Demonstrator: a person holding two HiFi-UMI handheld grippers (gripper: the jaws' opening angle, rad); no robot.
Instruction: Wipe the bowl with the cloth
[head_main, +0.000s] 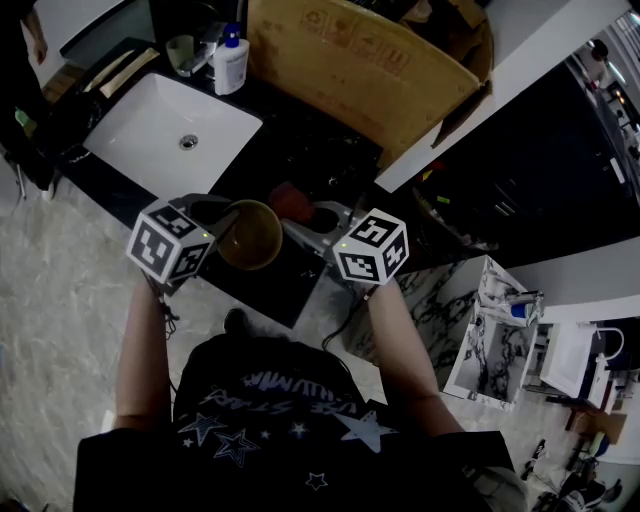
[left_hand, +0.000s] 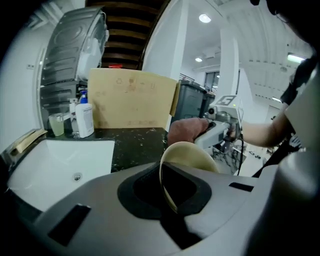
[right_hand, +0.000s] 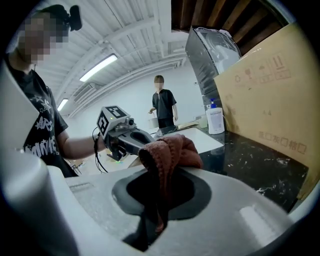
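A tan bowl (head_main: 250, 234) hangs over the dark counter's front edge, gripped by its rim in my left gripper (head_main: 224, 222). In the left gripper view the bowl's rim (left_hand: 167, 187) runs edge-on between the shut jaws. A reddish-brown cloth (head_main: 290, 200) is bunched in my right gripper (head_main: 305, 222), just right of the bowl and close beside it. In the right gripper view the cloth (right_hand: 167, 155) stands up from the shut jaws, with the left gripper (right_hand: 120, 135) behind it. The cloth (left_hand: 186, 131) also shows beyond the bowl in the left gripper view.
A white sink (head_main: 175, 130) is set in the black counter (head_main: 290, 150) to the left. A soap bottle (head_main: 231, 58) and a cup (head_main: 180, 52) stand behind it. A big cardboard box (head_main: 360, 70) leans at the back. A person (right_hand: 162, 102) stands far off.
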